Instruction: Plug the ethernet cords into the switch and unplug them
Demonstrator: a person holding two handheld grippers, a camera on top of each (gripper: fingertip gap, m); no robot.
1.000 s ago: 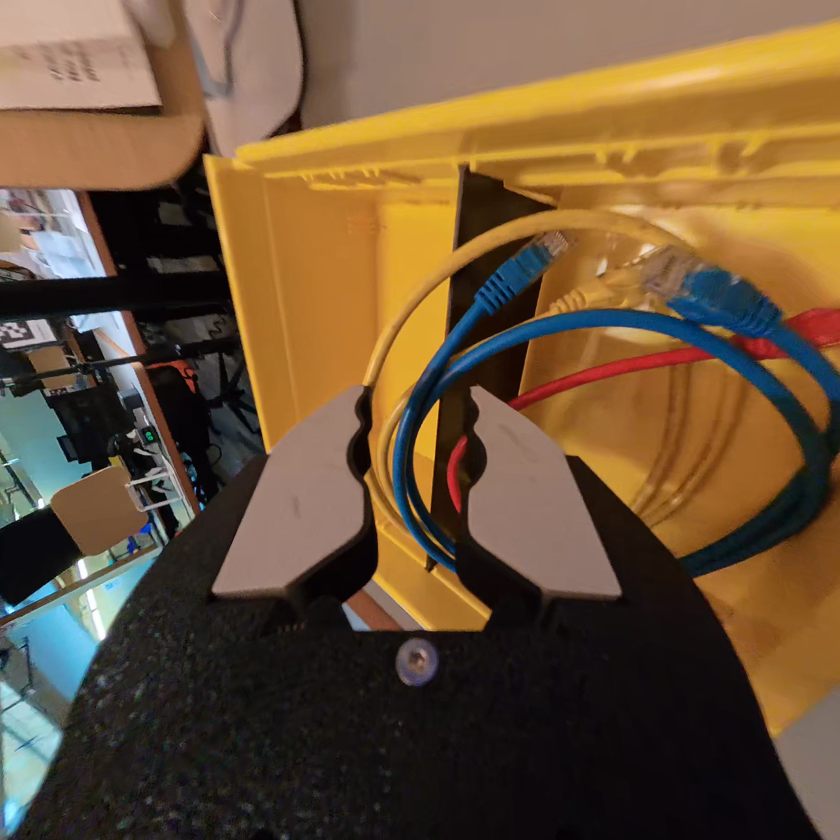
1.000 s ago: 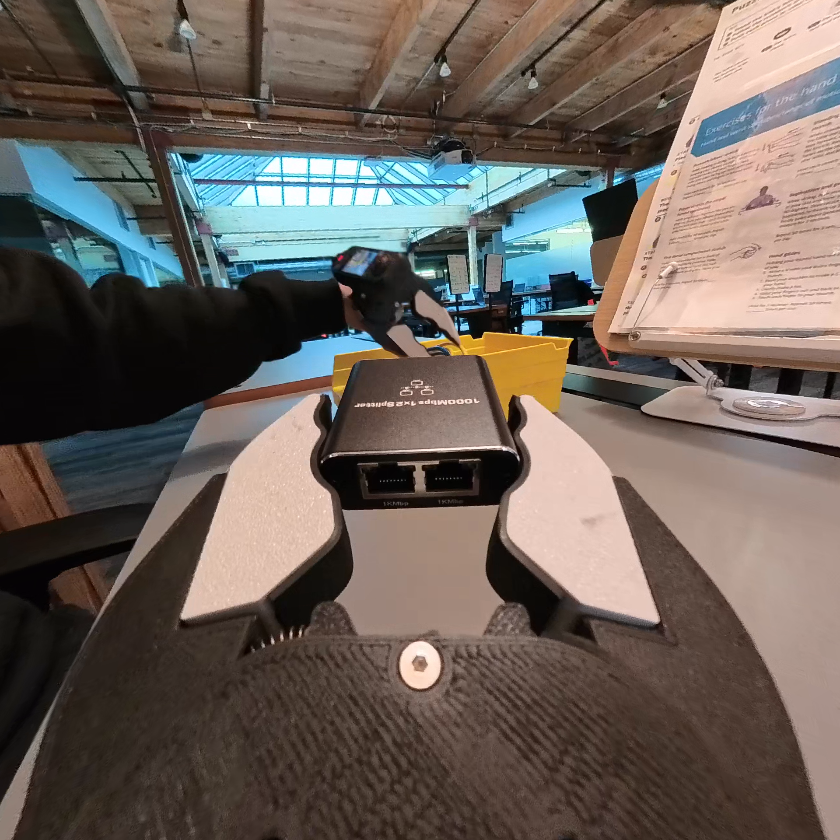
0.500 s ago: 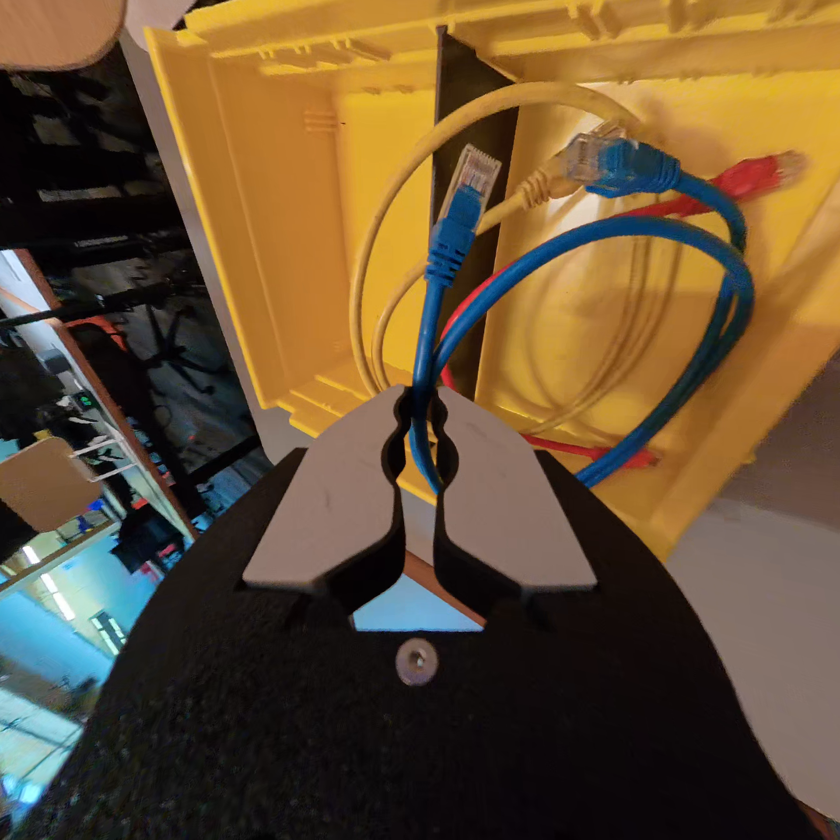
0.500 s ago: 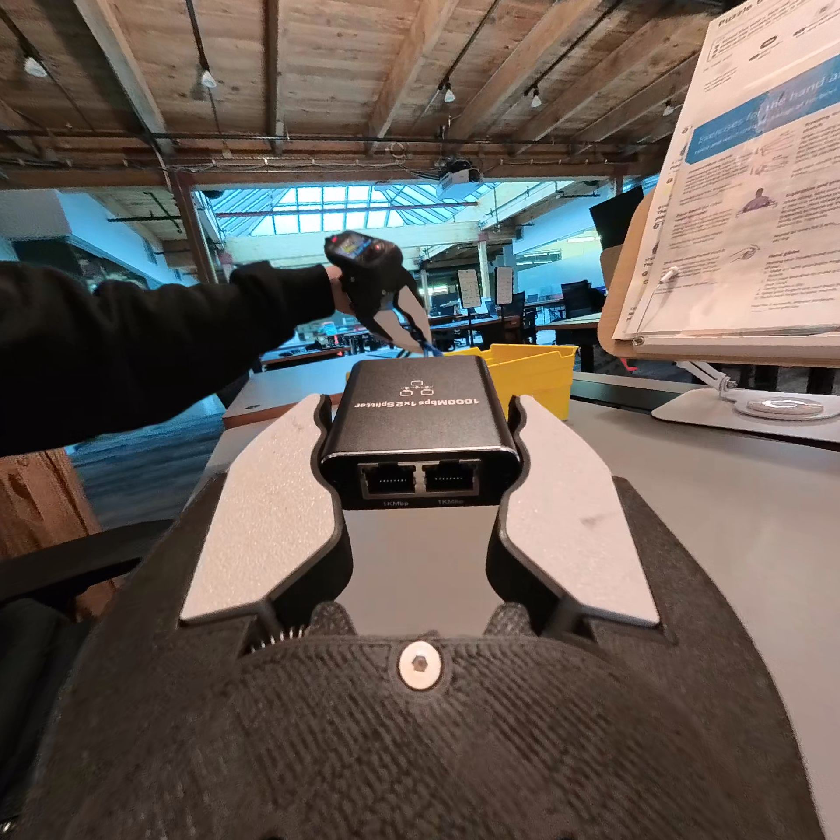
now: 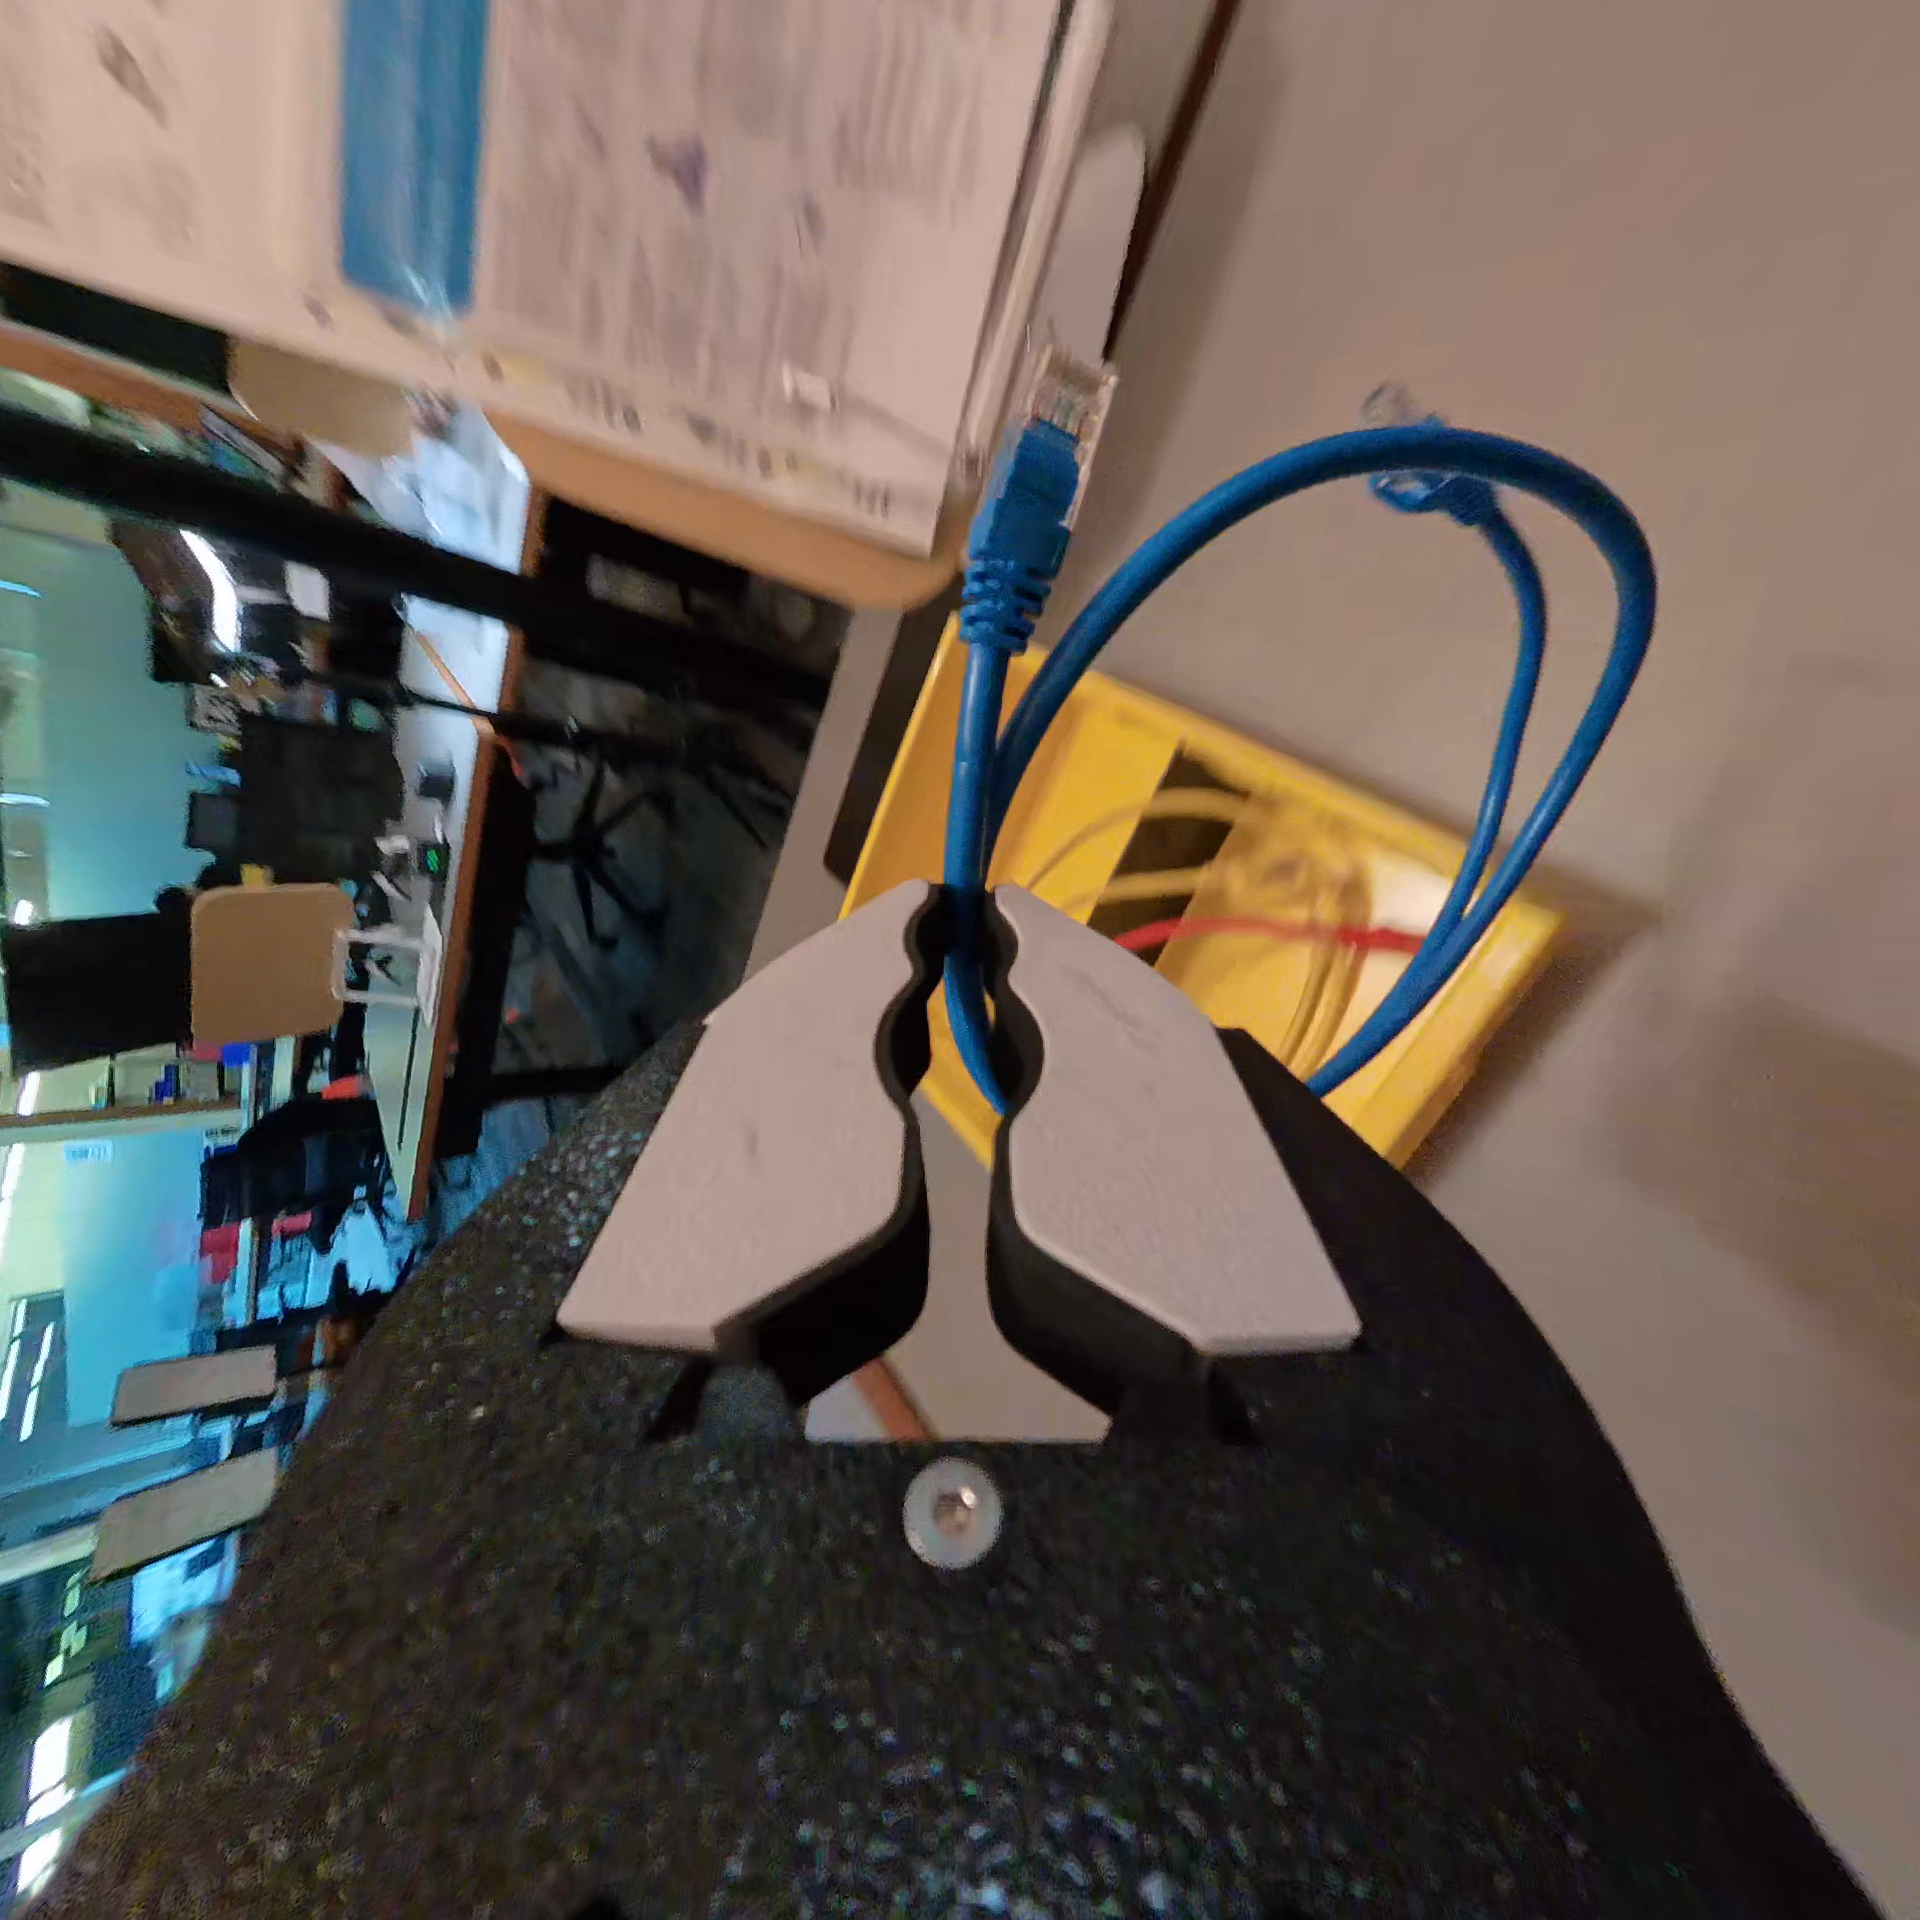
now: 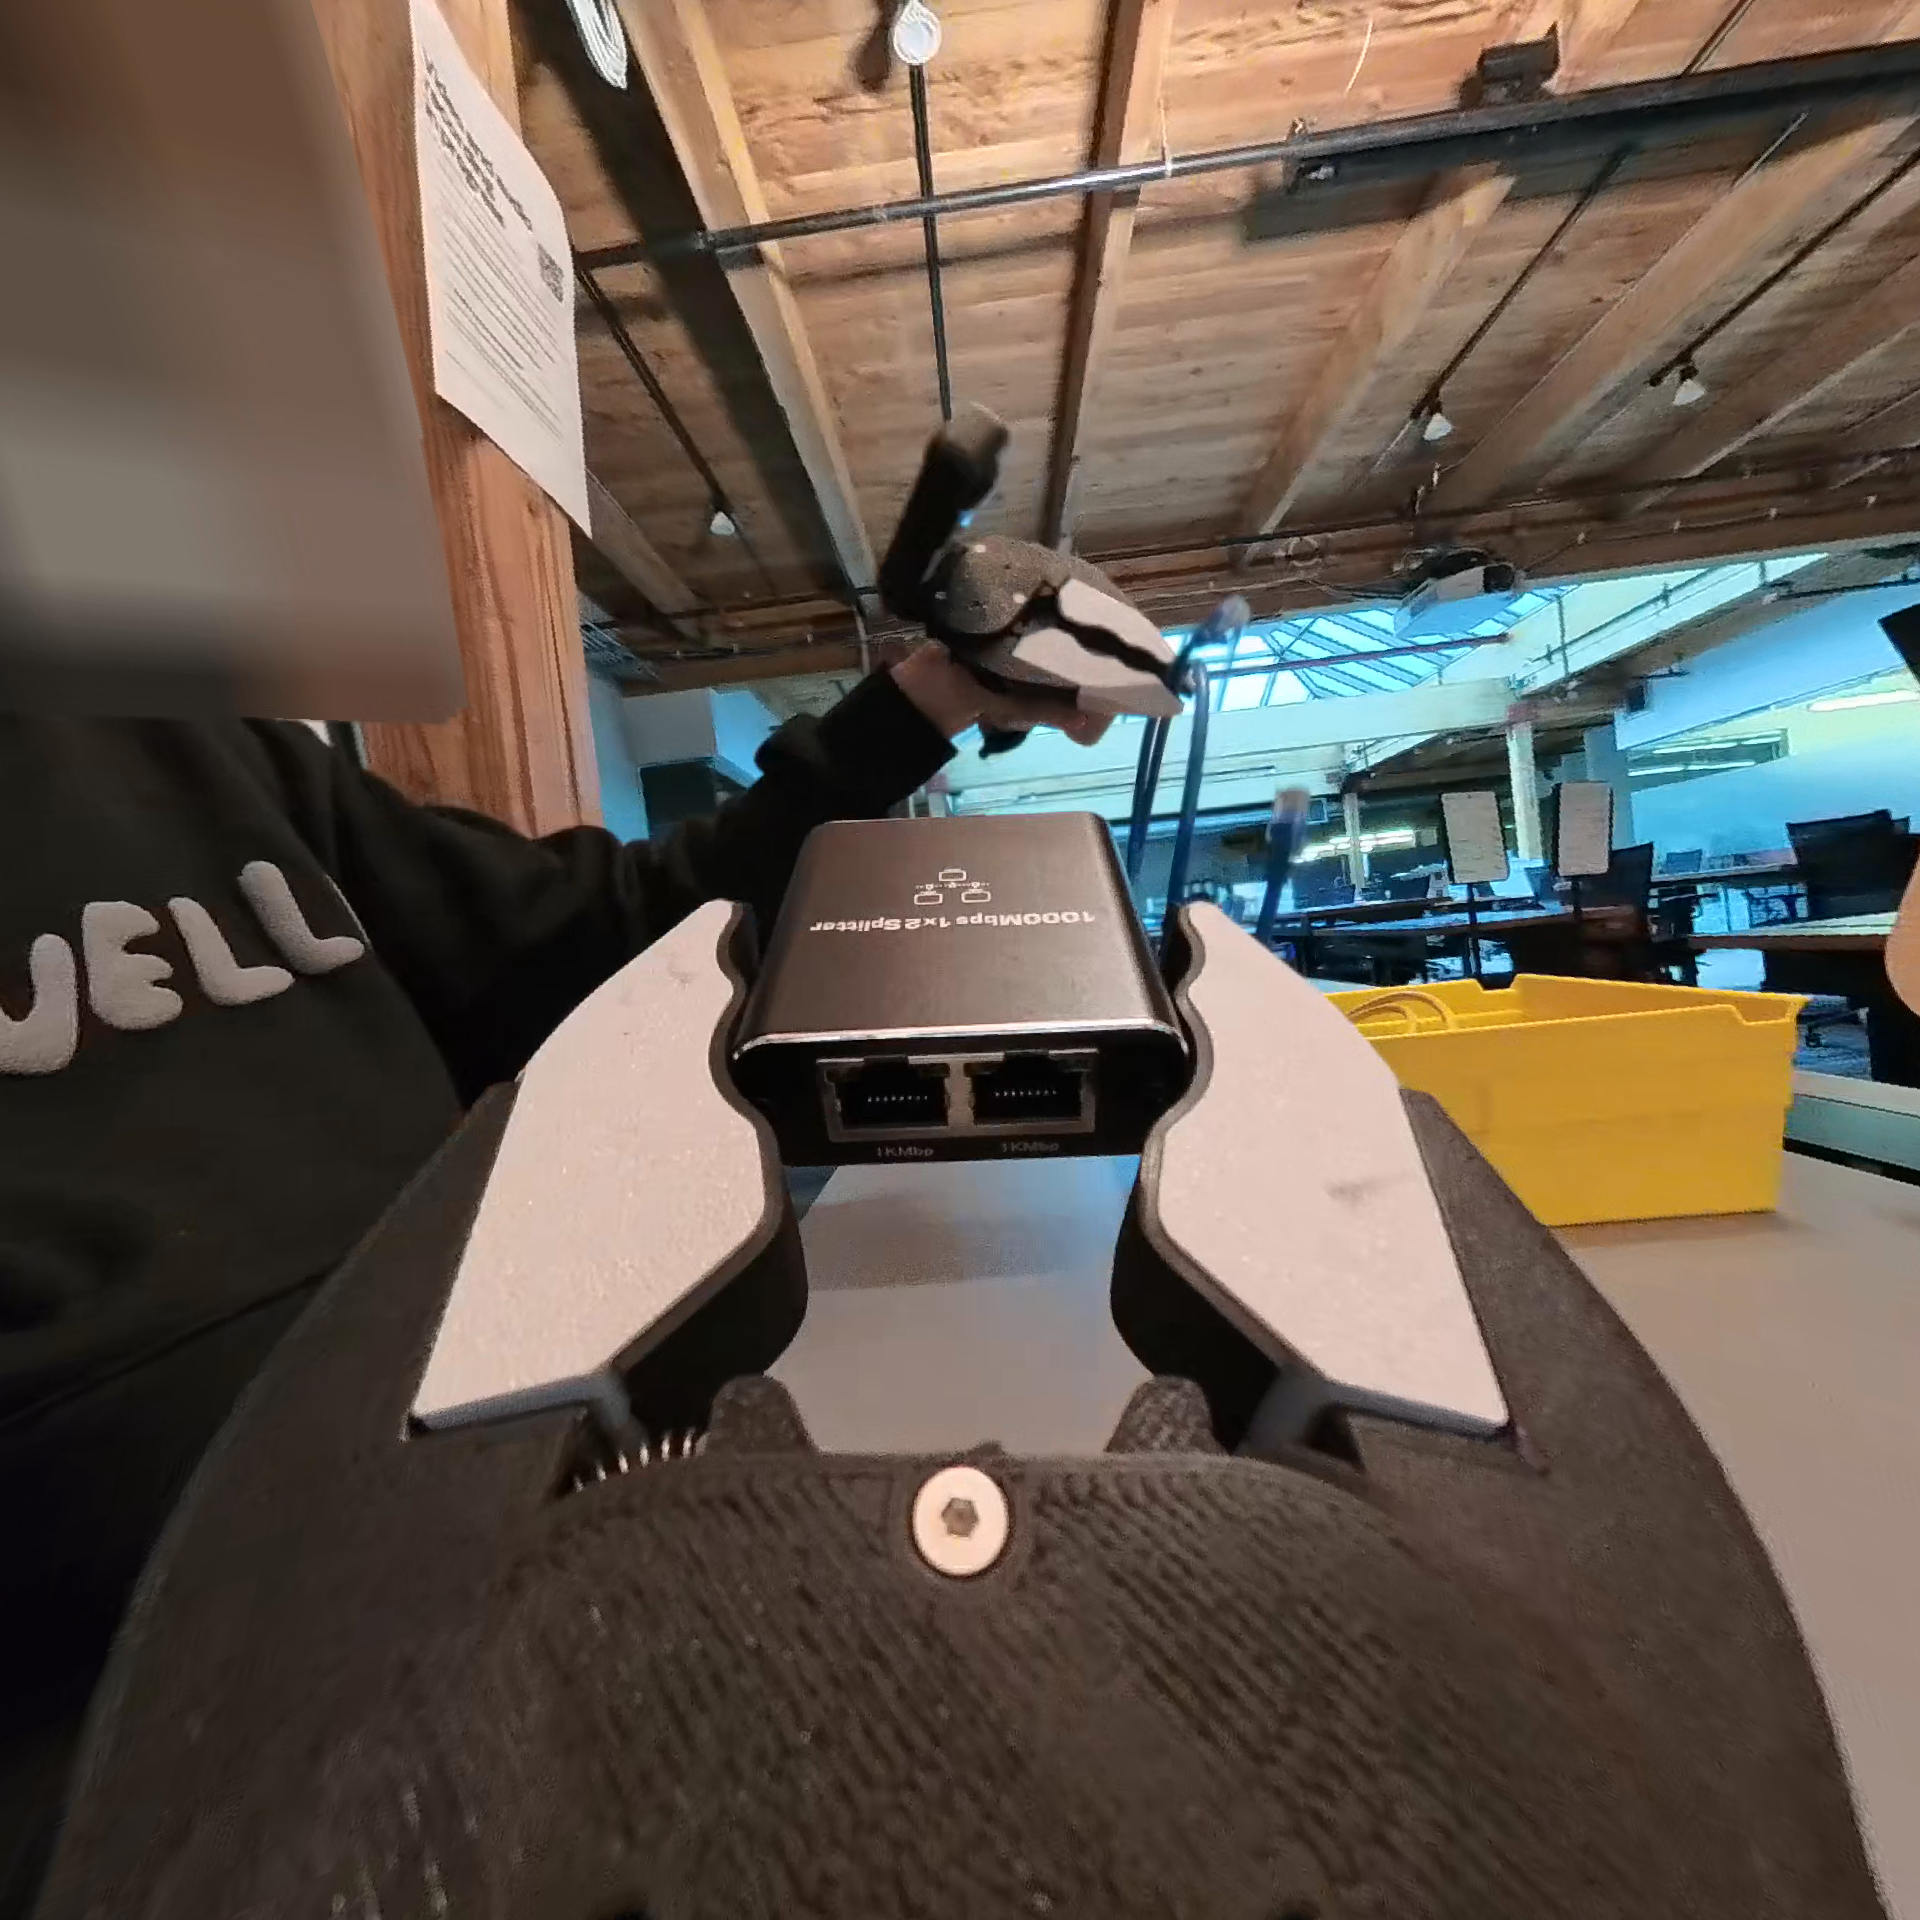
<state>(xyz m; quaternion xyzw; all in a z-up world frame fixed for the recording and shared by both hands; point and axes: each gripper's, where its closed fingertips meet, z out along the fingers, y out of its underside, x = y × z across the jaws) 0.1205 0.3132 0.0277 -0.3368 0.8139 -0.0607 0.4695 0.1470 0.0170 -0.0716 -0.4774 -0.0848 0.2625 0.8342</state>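
Observation:
My left gripper (image 5: 961, 909) is shut on a blue ethernet cord (image 5: 971, 790) just below its plug (image 5: 1029, 509), which points up. The cord loops in the air above the yellow bin (image 5: 1475, 997). A red cord (image 5: 1278, 932) and a pale yellow cord (image 5: 1309, 883) lie in the bin. My right gripper (image 6: 961, 935) is shut on a black switch (image 6: 956, 966) with two empty ports (image 6: 956, 1091) facing the camera, held above the grey table (image 6: 1704, 1340). The left gripper (image 6: 1169, 681) also shows in the right wrist view, raised behind the switch with the blue cord (image 6: 1195, 727) hanging from it.
The yellow bin (image 6: 1558, 1081) stands on the table at the right of the right wrist view. A person in a black sleeve (image 6: 623, 894) is at the left. A board with paper sheets (image 5: 623, 229) stands beyond the bin. A wooden post (image 6: 499, 623) rises at the left.
My left gripper has lifted the blue cord up out of the bin and swung away from it. My right gripper has tilted up and turned left, still holding the switch.

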